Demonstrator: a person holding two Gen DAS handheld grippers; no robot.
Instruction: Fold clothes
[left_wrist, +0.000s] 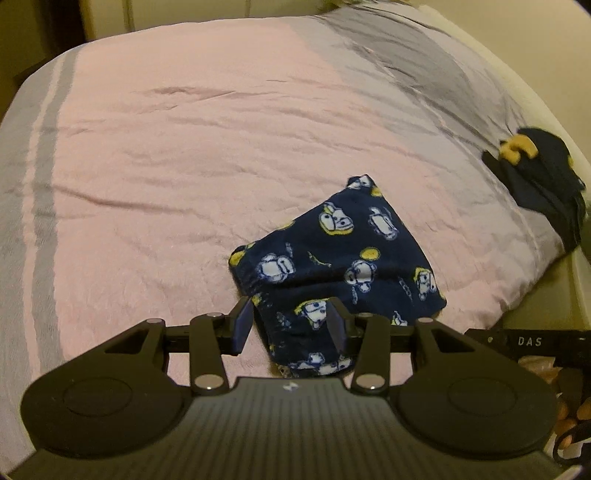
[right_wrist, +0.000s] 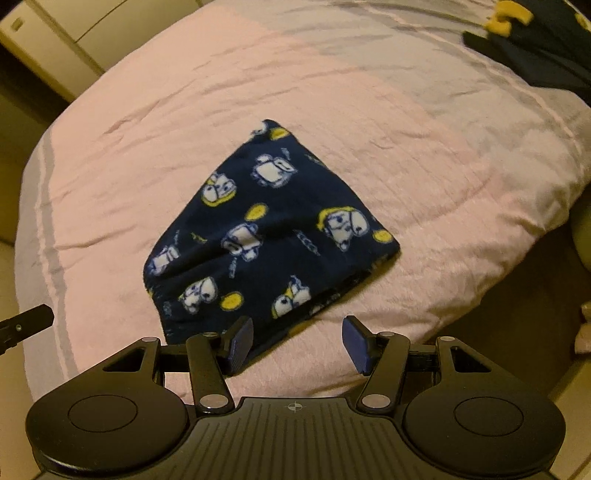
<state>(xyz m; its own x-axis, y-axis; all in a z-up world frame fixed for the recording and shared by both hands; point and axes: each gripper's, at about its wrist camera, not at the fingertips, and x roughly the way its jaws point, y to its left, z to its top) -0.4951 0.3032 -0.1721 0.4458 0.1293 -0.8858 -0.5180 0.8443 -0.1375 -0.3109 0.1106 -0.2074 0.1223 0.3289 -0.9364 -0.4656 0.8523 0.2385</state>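
**Folded Fleece Garment on Bed: Handling and Grip Points**

While both tools stand with jaws apart and hold nothing, the navy fleece garment printed with white cartoon dogs and yellow dots (right_wrist: 266, 236) lies in a compact, layered bundle on the pink quilted bed cover with grey stripes (left_wrist: 166, 166), towards the near right part of the bed. The left tool (left_wrist: 291, 328) hovers over the bundle's near corner, which sits between its fingers without being pinched. The right tool (right_wrist: 297, 341) hangs just short of the near edge, over bare cover.

A second dark navy garment with a yellow emblem (left_wrist: 543, 177) lies well apart at the bed's far right edge.

Handling, as a judgement: the fleece looks soft, light and limp, so it will sag and slide apart if lifted at one point. Grip through all layers at a corner or along a folded edge.

The bundle fits either a finished fold or a half-made one.
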